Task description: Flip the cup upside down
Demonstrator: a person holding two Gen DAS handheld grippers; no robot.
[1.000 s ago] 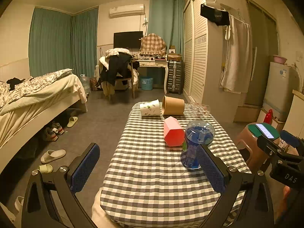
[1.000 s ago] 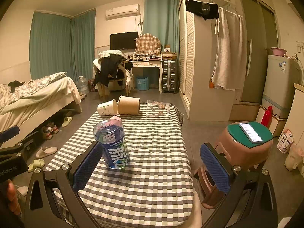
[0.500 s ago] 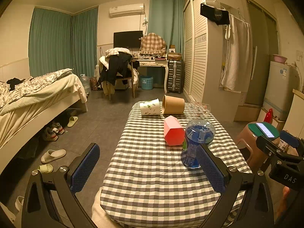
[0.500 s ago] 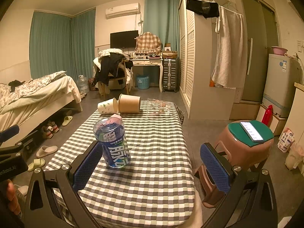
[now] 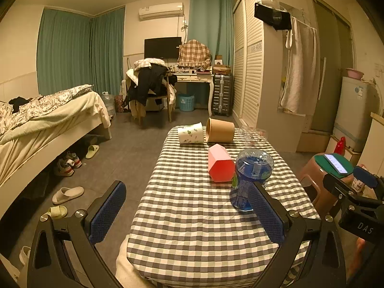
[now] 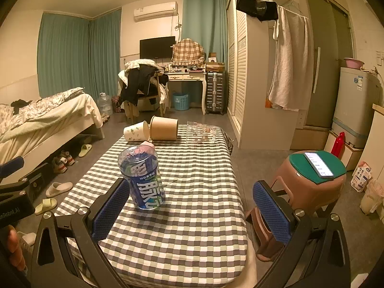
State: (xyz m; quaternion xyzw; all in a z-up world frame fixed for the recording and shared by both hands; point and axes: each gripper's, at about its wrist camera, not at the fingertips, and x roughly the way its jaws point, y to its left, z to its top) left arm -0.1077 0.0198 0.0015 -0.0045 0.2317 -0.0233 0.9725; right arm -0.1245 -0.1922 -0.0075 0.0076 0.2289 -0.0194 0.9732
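- The left gripper (image 5: 187, 213) hangs wide open with nothing between its jaws, held at the near end of the checked table (image 5: 192, 235); its right pad (image 5: 268, 216) overlaps the foot of the blue cup (image 5: 250, 180) in the left wrist view, but whether they touch cannot be told.
- From the left gripper, the blue cup lies at about 1 o'clock, near. It is a clear tumbler with blue print, standing on end with its long axis roughly upright and leaning a little.
- A red hexagonal cup (image 5: 219, 166) lies on its side just behind the blue one, toward 12 o'clock, in the left wrist view.
- At the far end of the table, about 12 o'clock, a white floral paper cup (image 5: 190, 133) and a brown paper tub (image 5: 220, 130) lie on their sides, touching; a clear cup (image 6: 201, 132) lies just to their right.
- The right gripper (image 6: 192, 206) is likewise spread wide and empty. From it the blue cup (image 6: 142, 180) sits at about 11 o'clock, just beyond its left pad (image 6: 111, 208) and outside the gap.
- Judgement: the blue cup looks the nearest candidate, about equally reachable by both. Either gripper would need to shift sideways to bracket the upright wall before closing and rolling the wrist over.
- A pink stool (image 6: 312, 184) carrying a phone stands off the table at 2 o'clock.
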